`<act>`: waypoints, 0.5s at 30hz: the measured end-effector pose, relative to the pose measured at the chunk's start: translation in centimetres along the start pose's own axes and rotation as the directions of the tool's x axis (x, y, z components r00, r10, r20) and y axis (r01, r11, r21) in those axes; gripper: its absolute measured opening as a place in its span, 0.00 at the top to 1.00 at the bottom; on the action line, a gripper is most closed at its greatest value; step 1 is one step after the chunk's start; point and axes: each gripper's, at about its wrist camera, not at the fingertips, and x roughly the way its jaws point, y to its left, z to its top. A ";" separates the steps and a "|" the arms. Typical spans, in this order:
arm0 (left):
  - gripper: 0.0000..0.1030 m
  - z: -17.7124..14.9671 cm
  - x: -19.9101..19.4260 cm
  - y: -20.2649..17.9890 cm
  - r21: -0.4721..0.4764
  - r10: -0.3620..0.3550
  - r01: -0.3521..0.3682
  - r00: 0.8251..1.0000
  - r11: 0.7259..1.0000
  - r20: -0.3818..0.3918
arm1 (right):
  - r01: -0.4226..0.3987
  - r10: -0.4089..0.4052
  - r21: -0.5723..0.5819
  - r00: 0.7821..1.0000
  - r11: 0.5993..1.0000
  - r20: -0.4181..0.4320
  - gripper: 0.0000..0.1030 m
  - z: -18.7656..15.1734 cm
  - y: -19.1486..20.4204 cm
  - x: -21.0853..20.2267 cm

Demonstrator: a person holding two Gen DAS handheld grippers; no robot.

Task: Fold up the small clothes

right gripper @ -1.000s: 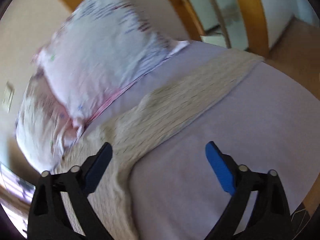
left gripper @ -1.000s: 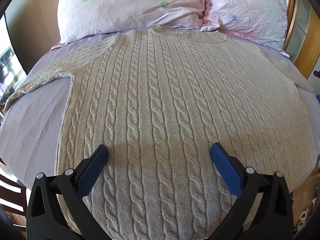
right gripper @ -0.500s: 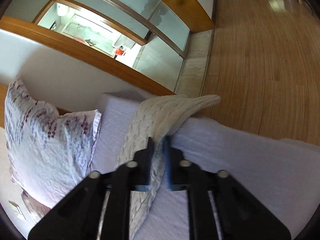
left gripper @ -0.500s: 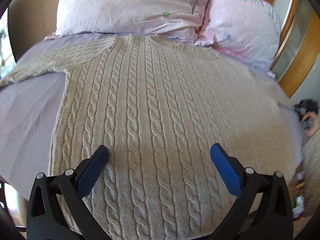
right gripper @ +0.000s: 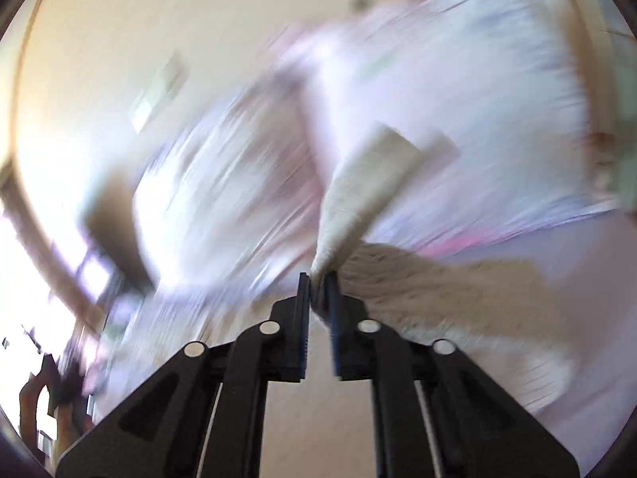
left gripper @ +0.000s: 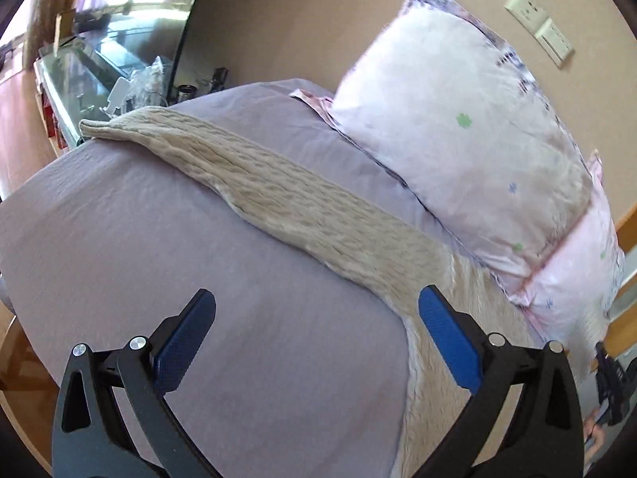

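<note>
One beige cable-knit sweater [left gripper: 302, 215], two floral pillows [left gripper: 469, 167], one lilac bedsheet [left gripper: 159, 259], two wall plates [left gripper: 539, 26], two tongs [left gripper: 316, 314].

Left tool [left gripper: 314, 310] spread wide, right tool [right gripper: 317, 279] pinched closed.

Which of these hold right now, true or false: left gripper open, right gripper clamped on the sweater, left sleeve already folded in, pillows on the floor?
1. The left gripper is open. True.
2. The right gripper is shut on the sweater. True: knit fabric is pinched between its closed fingers.
3. The left sleeve is folded onto the sweater body. False: it lies stretched out flat across the purple sheet.
4. The pillows are on the floor. False: they rest on the bed beside the sleeve.
</note>
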 end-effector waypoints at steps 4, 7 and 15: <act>0.01 3.1 1.5 3.6 -0.116 -0.004 0.008 0.999 0.993 0.035 | -0.152 0.135 -0.055 0.963 0.987 -0.234 0.55 -4.1 6.0 4.5; 0.01 4.7 2.8 6.3 -0.217 -0.012 0.016 1.000 0.976 0.020 | -0.082 0.069 -0.092 0.988 0.992 -0.140 0.23 -3.9 5.7 2.3; 0.04 7.6 4.1 11.9 -0.439 -0.065 0.094 0.995 0.894 0.080 | 0.064 -0.057 0.118 0.997 0.991 -0.061 0.18 -3.2 -3.5 -2.8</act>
